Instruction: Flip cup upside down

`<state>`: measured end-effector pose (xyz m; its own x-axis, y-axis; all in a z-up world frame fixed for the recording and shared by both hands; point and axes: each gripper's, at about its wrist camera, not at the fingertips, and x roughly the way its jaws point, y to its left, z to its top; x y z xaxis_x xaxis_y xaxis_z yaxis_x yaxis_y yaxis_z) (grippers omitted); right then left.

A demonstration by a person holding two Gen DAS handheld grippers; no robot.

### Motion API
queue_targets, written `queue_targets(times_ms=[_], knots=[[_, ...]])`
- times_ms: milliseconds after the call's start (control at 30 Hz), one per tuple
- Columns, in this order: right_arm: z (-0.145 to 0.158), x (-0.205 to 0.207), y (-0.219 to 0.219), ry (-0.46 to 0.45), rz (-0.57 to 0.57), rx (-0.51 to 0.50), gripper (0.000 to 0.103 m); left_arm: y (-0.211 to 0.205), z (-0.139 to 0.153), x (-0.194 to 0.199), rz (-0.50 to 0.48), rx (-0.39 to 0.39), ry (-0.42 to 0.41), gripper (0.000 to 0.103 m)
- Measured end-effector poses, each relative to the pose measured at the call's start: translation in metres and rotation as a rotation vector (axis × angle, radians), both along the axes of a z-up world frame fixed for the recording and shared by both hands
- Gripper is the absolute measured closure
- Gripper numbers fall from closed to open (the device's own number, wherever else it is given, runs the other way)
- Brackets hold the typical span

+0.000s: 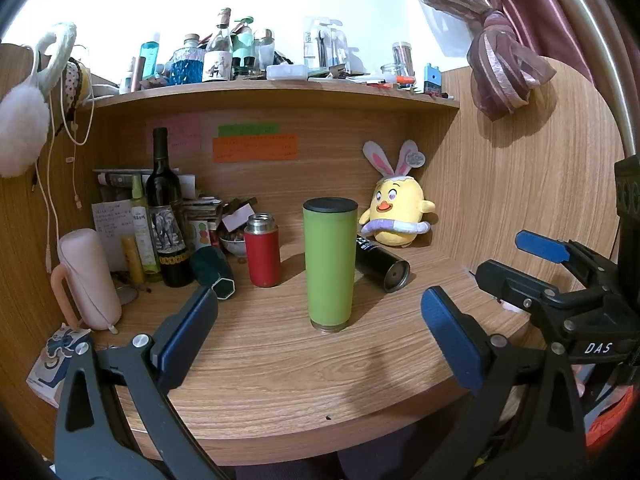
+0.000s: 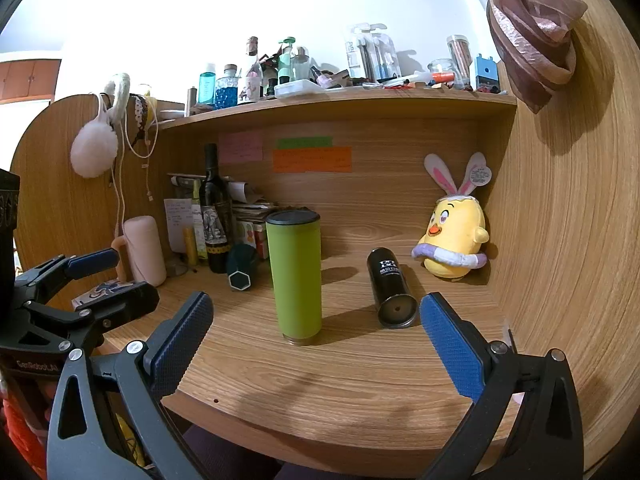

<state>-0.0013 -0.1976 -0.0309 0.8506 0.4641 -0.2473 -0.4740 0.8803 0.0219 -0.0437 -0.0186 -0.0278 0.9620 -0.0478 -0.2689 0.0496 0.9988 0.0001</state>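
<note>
two grippers are held low at the near edge of the desk [image 1: 280,380], and both are seen with their jaws spread wide and nothing between them. the left gripper [image 1: 320,328] is lined up on the green cup [image 1: 330,264], which is framed between its blue pads [image 1: 188,340] but is not touched. the right gripper [image 2: 316,332] is pointed at the same cup from slightly further right, also short of contact.

the cup is stood upright near the middle of the desk, with a dark lid on top and a metal ring showing at its base. it is judged to be a stiff, insulated tumbler, moderately heavy if filled, with a smooth painted wall that could slip under a loose pinch. a hold around the middle of the body is advised, so that the turn-over can be balanced.

just behind it, a black can [image 2: 390,288] is lain on its side to the right, and a red flask [image 1: 262,252] is stood to the left. further back, a wine bottle [image 1: 164,208] and a yellow plush chick [image 2: 452,236] are set against the rear panel.
</note>
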Motion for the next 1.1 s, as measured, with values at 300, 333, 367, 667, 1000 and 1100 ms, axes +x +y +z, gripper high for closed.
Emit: queue_targets(times_ms=[300, 333, 367, 667, 1000, 1100], knots=[[0.000, 0.000, 0.000, 0.001, 0.000, 0.002, 0.000, -0.001, 0.000, 0.000, 0.001, -0.001, 0.003, 0.000], [0.000, 0.000, 0.000, 0.001, 0.001, 0.002, 0.000, -0.002, 0.000, 0.000, 0.001, -0.002, 0.003, 0.000], [0.000, 0.000, 0.000, 0.001, 0.000, 0.002, 0.000, -0.002, 0.000, 0.000, 0.002, -0.002, 0.003, 0.000], [0.000, -0.001, 0.001, 0.001, -0.002, 0.001, 0.000, -0.007, 0.001, 0.000, 0.001, -0.005, 0.005, 0.000], [0.000, 0.000, 0.001, 0.001, -0.001, 0.003, 0.000, -0.012, 0.000, 0.000, 0.003, -0.008, 0.009, 0.000], [0.000, -0.001, 0.002, 0.002, -0.002, 0.002, 0.000, -0.014, -0.001, 0.000, 0.004, -0.009, 0.014, 0.000]])
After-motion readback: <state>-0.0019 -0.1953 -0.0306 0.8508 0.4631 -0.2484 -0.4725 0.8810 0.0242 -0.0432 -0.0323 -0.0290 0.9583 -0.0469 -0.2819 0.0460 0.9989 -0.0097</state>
